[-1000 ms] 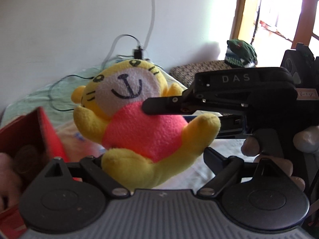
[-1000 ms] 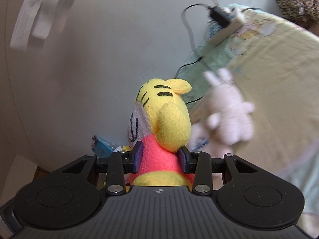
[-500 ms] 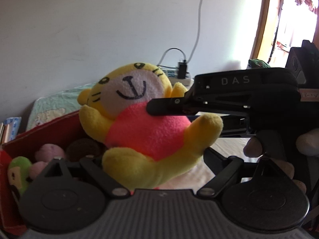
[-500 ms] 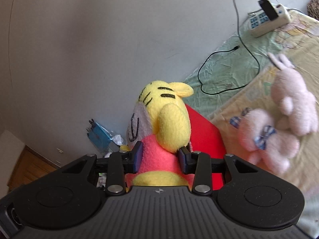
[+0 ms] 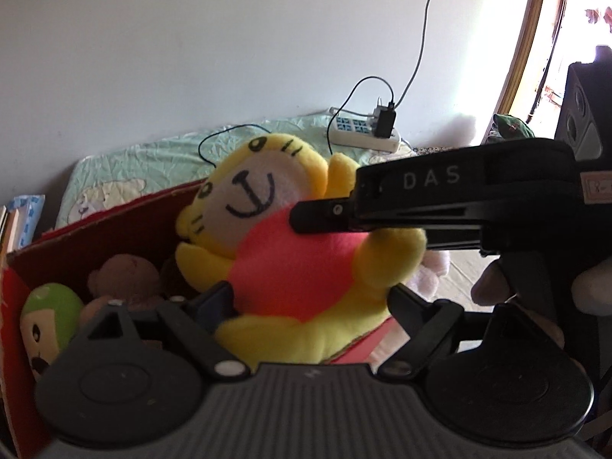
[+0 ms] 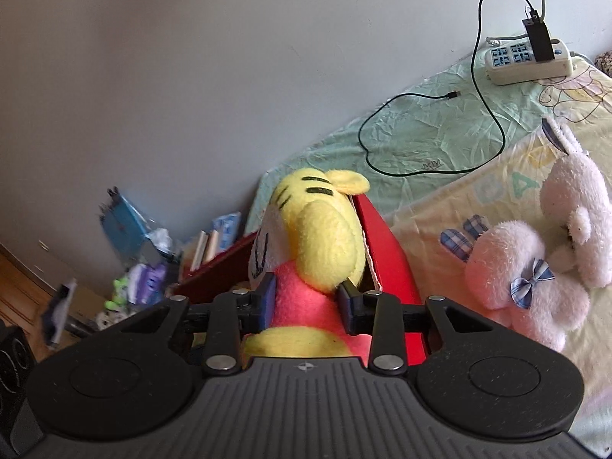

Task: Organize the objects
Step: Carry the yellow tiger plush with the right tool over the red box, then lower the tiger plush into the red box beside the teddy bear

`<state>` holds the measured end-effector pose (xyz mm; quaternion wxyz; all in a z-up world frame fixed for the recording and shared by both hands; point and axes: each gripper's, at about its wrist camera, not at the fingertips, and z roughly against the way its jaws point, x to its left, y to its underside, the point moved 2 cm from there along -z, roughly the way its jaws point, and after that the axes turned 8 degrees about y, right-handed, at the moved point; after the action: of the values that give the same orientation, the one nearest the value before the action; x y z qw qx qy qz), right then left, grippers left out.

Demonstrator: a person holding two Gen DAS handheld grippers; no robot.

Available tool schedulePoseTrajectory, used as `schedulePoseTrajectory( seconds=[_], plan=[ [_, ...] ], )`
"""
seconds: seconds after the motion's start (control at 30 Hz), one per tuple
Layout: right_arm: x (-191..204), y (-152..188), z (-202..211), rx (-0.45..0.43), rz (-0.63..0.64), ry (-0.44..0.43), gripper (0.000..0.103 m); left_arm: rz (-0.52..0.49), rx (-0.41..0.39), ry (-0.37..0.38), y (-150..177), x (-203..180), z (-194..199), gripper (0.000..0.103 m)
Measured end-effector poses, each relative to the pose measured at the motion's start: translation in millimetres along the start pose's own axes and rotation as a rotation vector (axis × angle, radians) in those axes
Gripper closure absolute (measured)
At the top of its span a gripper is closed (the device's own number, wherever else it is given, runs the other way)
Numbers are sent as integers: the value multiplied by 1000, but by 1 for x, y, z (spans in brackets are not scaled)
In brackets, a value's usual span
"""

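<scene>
My right claw (image 6: 306,302) is clamped on the yellow plush tiger (image 6: 317,244), held at frame centre above the red box (image 6: 386,252). My left claw (image 5: 310,302) stands apart around its lower body; two pink bunnies (image 6: 524,279) lie right on the bed.

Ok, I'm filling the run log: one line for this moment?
right gripper: shut on tiger toy | left gripper: open | toy over red box | rabbits on bed

right gripper (image 6: 306,302) clamped; left gripper (image 5: 310,306) spread wide.
</scene>
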<state>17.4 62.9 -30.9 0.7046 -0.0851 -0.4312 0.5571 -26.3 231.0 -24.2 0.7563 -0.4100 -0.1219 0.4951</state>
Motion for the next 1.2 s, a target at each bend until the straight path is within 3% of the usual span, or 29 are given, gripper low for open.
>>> schedulePoseTrajectory(
  seconds=[0.2,0.63,0.83,1.2],
  plan=[
    [11,5,-22,0,95,94,73,-14,44,-20,7,12,-14,17],
    [10,7,-34,33,108,103,74,-1,94,-11,8,25,-33,11],
    [5,6,-29,32,55,80,68,20,107,-8,9,27,-34,5],
    [4,8,-19,11,34,77,60,27,110,-21,8,25,-33,5]
  ],
)
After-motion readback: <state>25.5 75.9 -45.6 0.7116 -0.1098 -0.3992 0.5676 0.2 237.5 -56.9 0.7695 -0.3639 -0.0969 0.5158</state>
